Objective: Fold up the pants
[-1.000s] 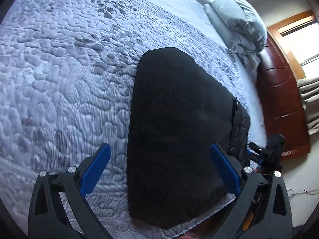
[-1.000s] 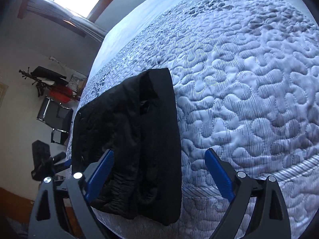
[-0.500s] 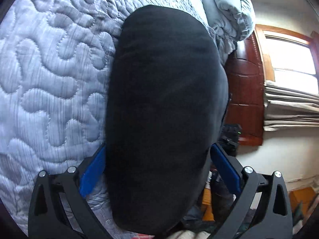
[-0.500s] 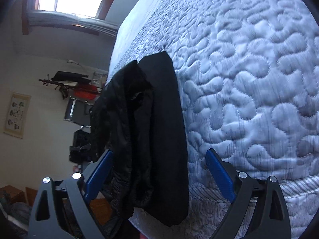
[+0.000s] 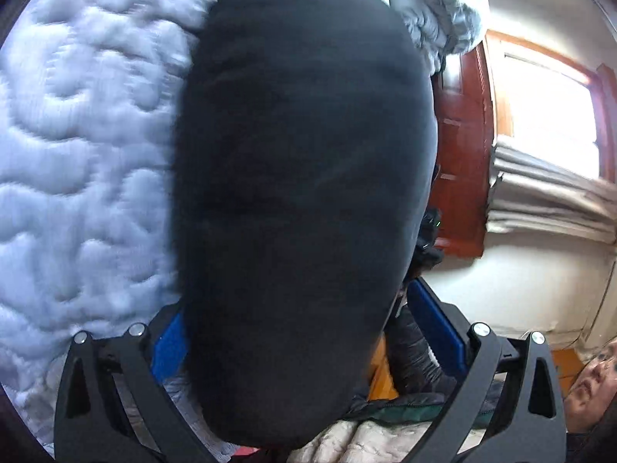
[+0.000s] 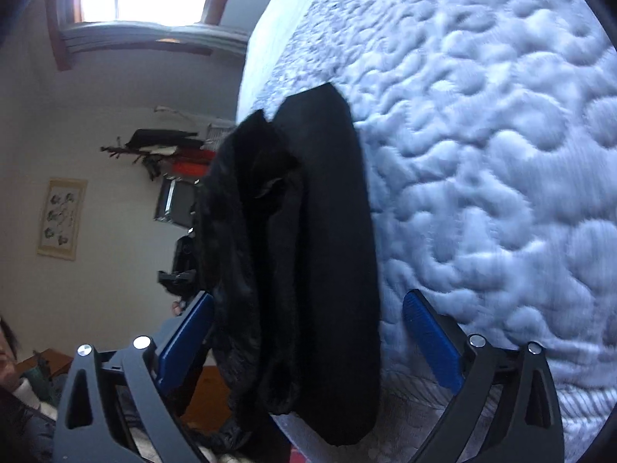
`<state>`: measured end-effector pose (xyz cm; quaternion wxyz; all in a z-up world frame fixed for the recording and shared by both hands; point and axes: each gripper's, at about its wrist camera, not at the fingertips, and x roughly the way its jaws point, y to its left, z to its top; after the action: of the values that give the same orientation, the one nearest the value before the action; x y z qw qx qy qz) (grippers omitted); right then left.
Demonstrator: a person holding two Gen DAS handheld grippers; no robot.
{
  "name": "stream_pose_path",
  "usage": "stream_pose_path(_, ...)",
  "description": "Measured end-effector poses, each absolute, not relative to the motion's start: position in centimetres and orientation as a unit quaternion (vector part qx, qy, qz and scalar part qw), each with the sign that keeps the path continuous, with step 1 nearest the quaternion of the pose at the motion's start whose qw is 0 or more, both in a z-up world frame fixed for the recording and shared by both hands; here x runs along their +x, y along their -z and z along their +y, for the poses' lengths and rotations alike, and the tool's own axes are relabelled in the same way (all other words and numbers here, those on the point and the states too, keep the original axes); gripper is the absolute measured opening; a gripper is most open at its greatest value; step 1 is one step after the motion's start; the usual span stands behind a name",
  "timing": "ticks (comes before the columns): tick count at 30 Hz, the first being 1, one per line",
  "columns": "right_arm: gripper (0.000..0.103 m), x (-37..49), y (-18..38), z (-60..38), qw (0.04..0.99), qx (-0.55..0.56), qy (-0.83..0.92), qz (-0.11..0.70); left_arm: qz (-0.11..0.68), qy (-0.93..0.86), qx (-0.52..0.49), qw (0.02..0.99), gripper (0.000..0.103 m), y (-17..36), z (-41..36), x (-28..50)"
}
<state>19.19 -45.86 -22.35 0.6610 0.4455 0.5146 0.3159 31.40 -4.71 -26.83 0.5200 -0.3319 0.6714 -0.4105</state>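
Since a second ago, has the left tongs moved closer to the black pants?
Yes. The left tongs came down and forward: the black pants now fill most of its view and lie between its open fingers, crowding out the quilted bedspread.

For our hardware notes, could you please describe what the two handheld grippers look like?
Both look alike: the left gripper and right gripper have matte black angular frames with triangular cut-outs, silver round screw heads at the finger joints, and flat blue pads lining the fingers. No cables or markings show.

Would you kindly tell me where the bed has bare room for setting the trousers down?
The pale quilted bedspread lies bare beyond the folded black pants' far side. It is crowded at the bed's near edge, where the pants sit between both open grippers.
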Motion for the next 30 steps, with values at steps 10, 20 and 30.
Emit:
stream_pose_path(10, 0.100, 21.1, 22.4, -43.8, 0.647, 0.426, -0.337, 0.535, 0.694, 0.416, -0.318, 0.494, 0.100, 27.9, -8.1, 31.4)
stream_pose_path(20, 0.084, 21.0, 21.8, -42.8, 0.662, 0.397, -0.346, 0.532, 0.687, 0.399, -0.318, 0.517, 0.100, 27.4, -9.2, 30.3)
stream_pose_path(30, 0.050, 20.6, 21.0, -42.7, 0.684, 0.391, -0.338, 0.515, 0.675, 0.386, -0.320, 0.541, 0.075, 26.8, -8.4, 28.9)
